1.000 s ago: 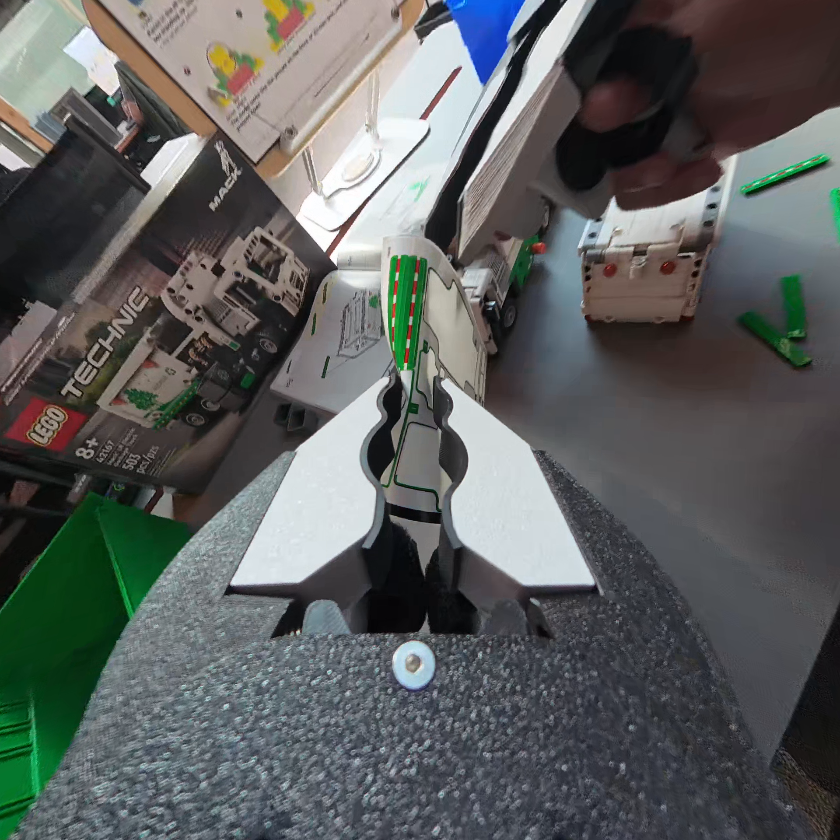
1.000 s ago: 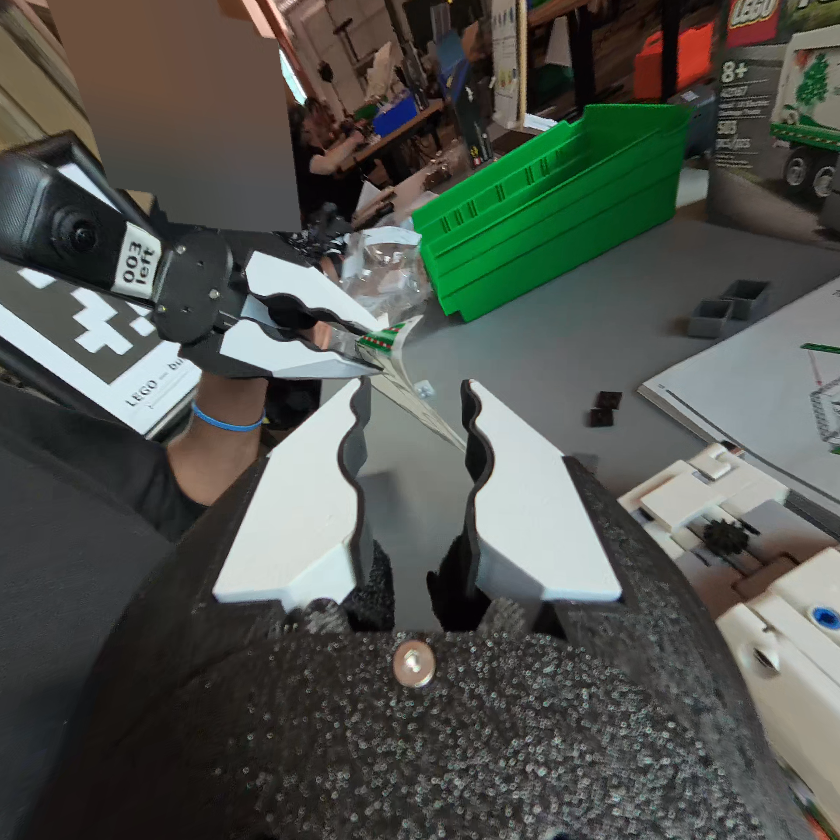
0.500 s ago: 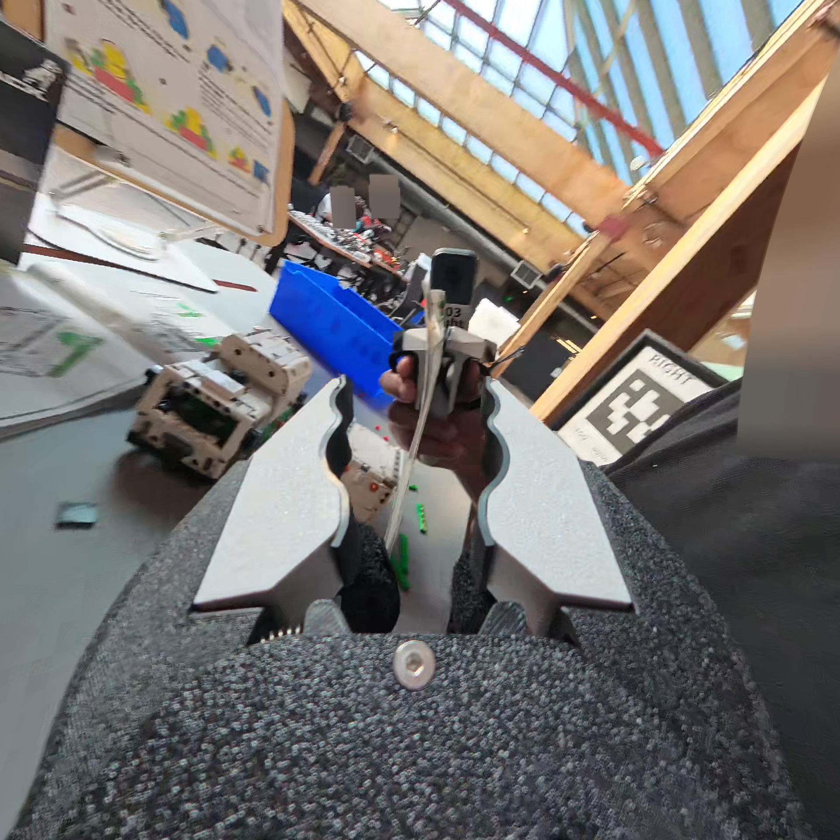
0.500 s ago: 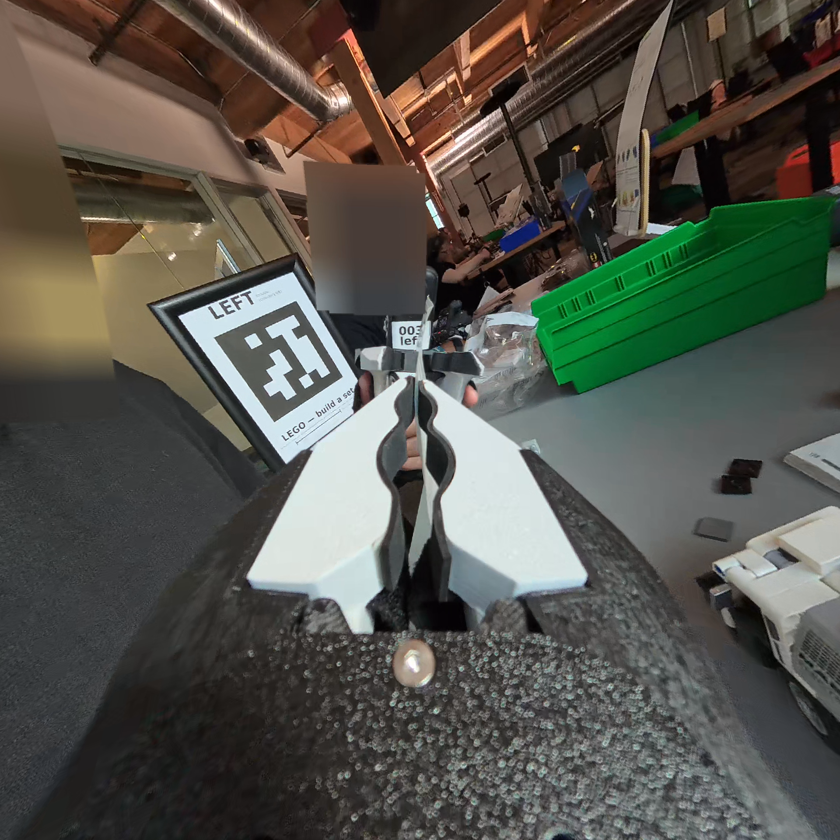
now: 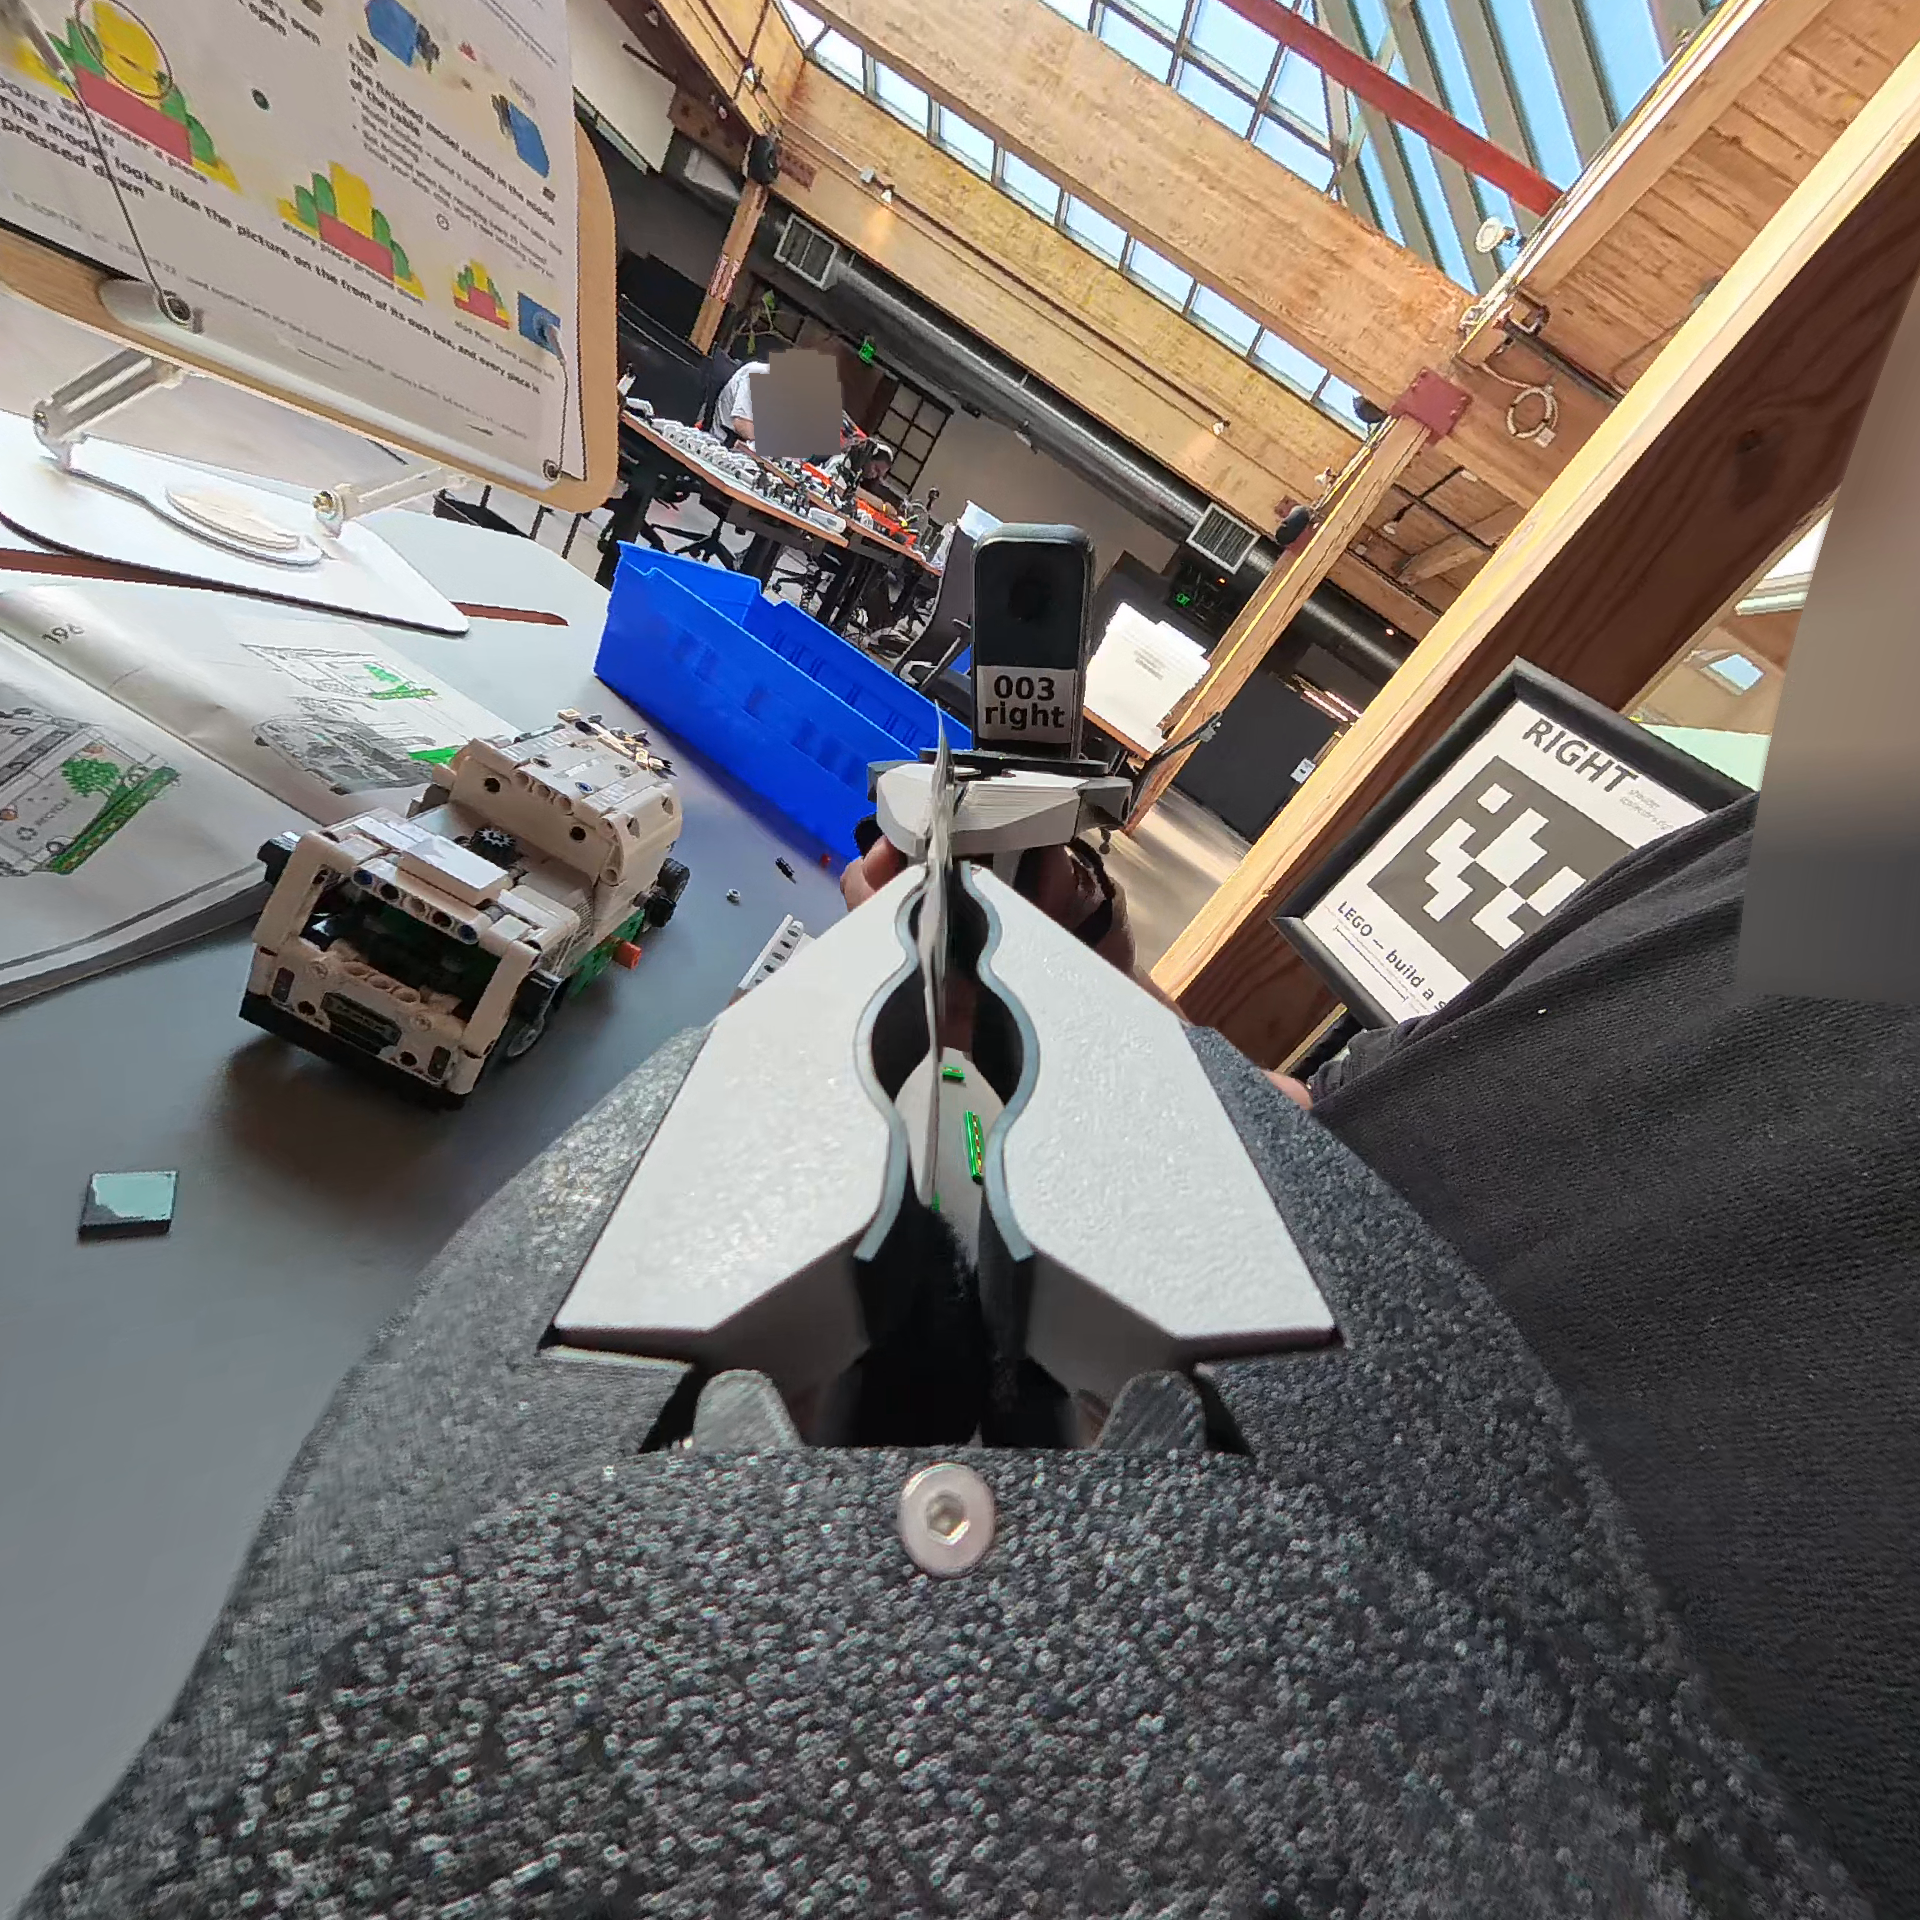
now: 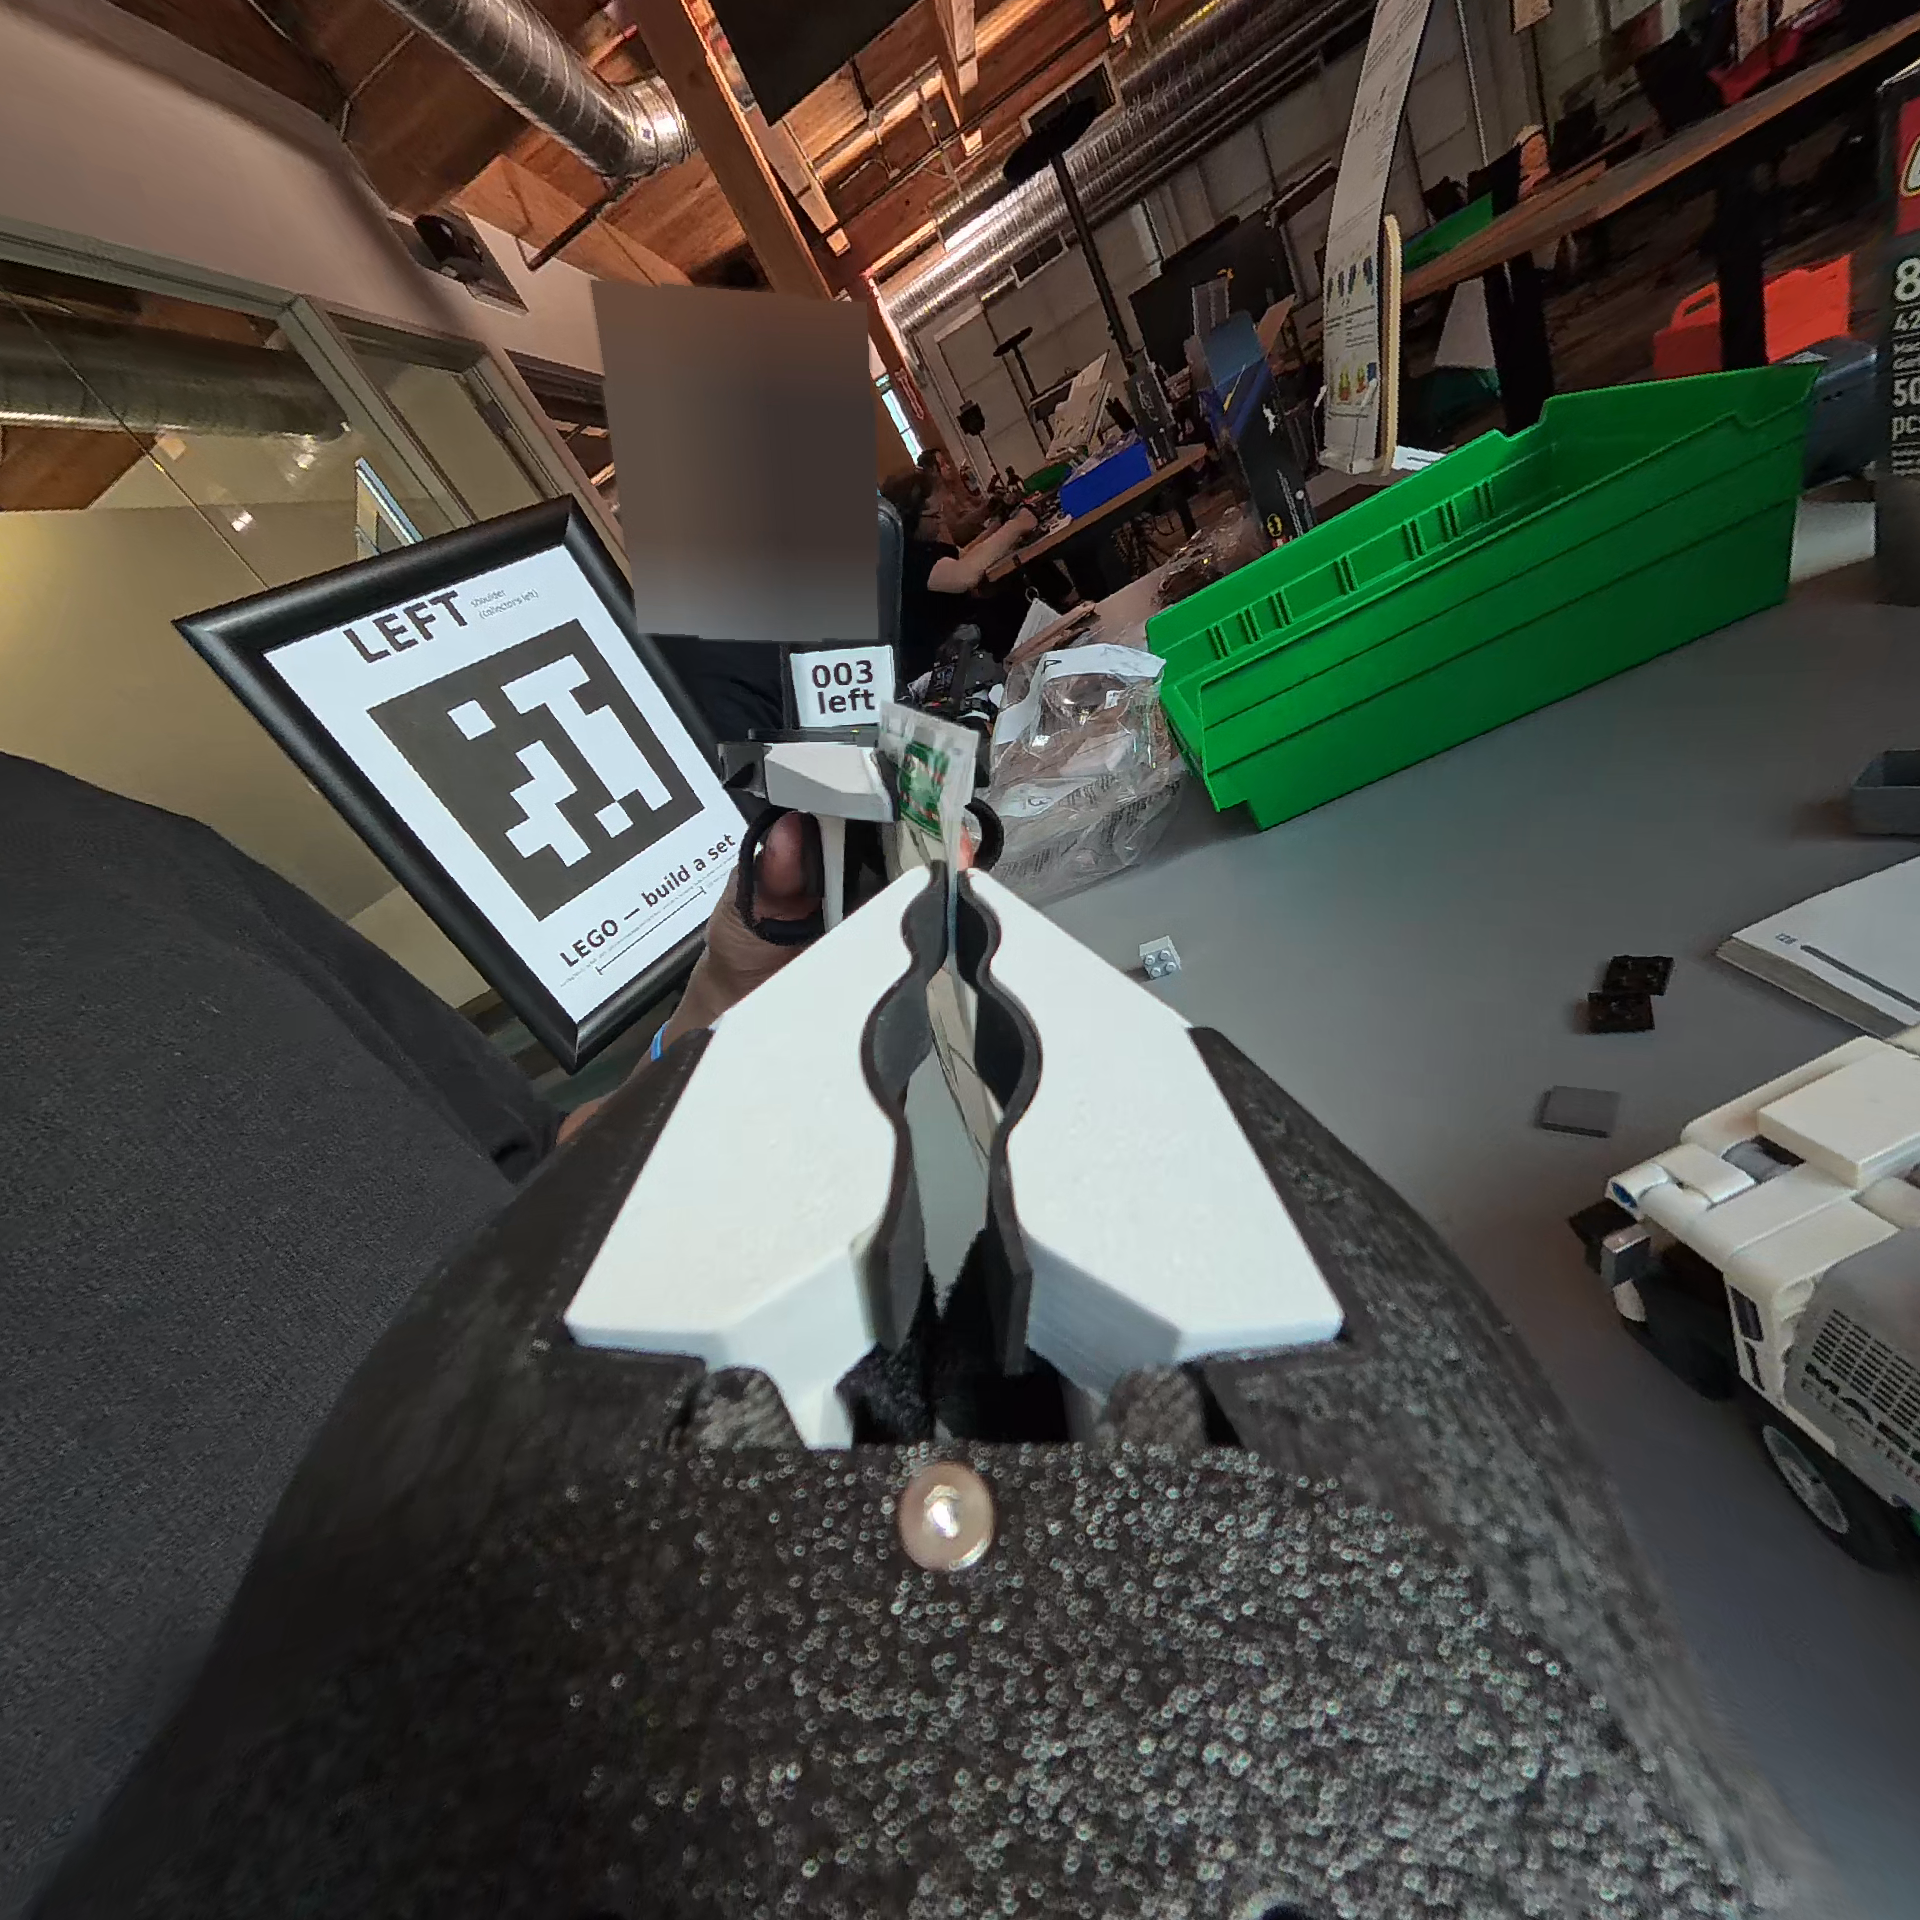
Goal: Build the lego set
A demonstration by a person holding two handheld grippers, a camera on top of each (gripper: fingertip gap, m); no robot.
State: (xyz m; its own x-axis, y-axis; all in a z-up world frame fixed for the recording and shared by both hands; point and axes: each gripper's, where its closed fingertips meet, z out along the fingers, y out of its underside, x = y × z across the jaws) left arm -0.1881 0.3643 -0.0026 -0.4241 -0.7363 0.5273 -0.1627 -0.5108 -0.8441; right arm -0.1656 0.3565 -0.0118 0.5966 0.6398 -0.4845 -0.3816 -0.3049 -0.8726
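A thin white sticker sheet with green print (image 6: 923, 795) hangs in the air between my two grippers, which face each other. My left gripper (image 5: 940, 885) is shut on one end of it; the sheet shows edge-on (image 5: 932, 997) between the jaws. My right gripper (image 6: 951, 883) is shut on the other end. Each gripper also shows across from the other, the right one (image 5: 992, 816) and the left one (image 6: 831, 790). The white lego truck cab (image 5: 468, 914) stands on the dark table to the left, and also shows in the right wrist view (image 6: 1787, 1247).
An open instruction booklet (image 5: 156, 748), a blue bin (image 5: 769, 696) and a dark tile (image 5: 130, 1203) lie near the cab. A green bin (image 6: 1507, 603), plastic bags (image 6: 1081, 790), black tiles (image 6: 1626, 992) and a grey tile (image 6: 1577, 1109) lie on the table. Framed marker signs (image 6: 488, 769) stand beside me. My right gripper's tips are some 20 cm from the grey tile (image 6: 1577, 1109). Seen from the left wrist view (image 5: 114, 1212) as well.
Both grippers rose from the table to face each other. The right gripper closed on the sheet, the left let go and has closed on it again.
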